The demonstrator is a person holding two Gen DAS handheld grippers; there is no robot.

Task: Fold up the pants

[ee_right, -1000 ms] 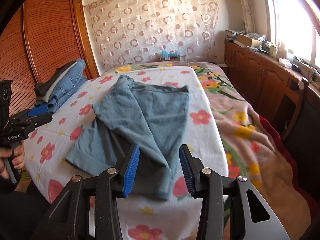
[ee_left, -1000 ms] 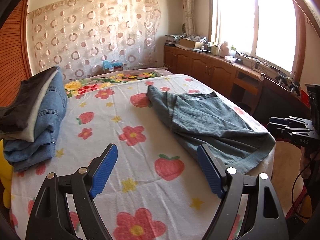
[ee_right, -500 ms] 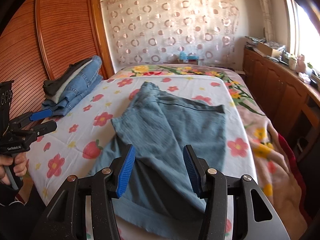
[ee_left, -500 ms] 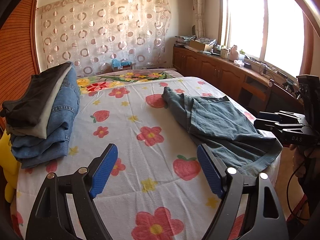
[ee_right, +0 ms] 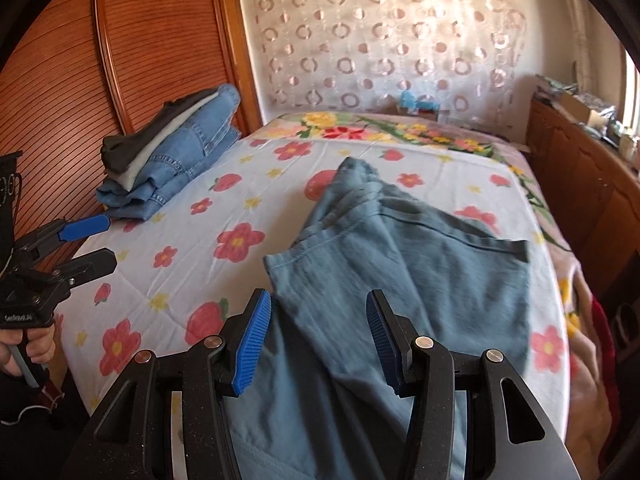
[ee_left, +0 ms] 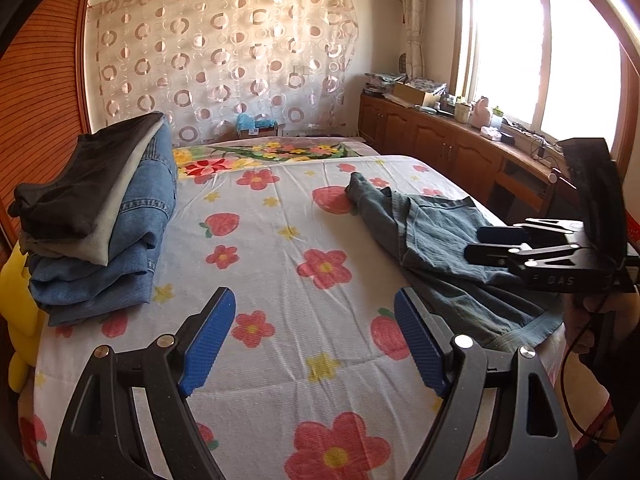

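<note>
Grey-blue pants [ee_right: 400, 264] lie rumpled and loosely doubled over on the flowered bed sheet [ee_right: 240, 208], on the bed's right side; they also show in the left wrist view [ee_left: 436, 240]. My right gripper [ee_right: 318, 340] is open and empty, hovering just above the near part of the pants. My left gripper [ee_left: 314, 340] is open and empty, above bare sheet to the left of the pants. Each gripper shows in the other's view, the right [ee_left: 496, 242] and the left [ee_right: 86, 244].
A stack of folded jeans and dark and grey clothes [ee_left: 100, 216] sits at the bed's left edge by the wooden wardrobe [ee_right: 80, 80]. A yellow soft toy [ee_left: 16, 300] lies beside it. Wooden cabinets [ee_left: 448, 152] line the window side. A patterned curtain [ee_left: 224, 52] hangs behind the bed.
Both grippers have moved forward and lower over the bed. The right one now hovers over the near part of the pants. The pants have not moved.
</note>
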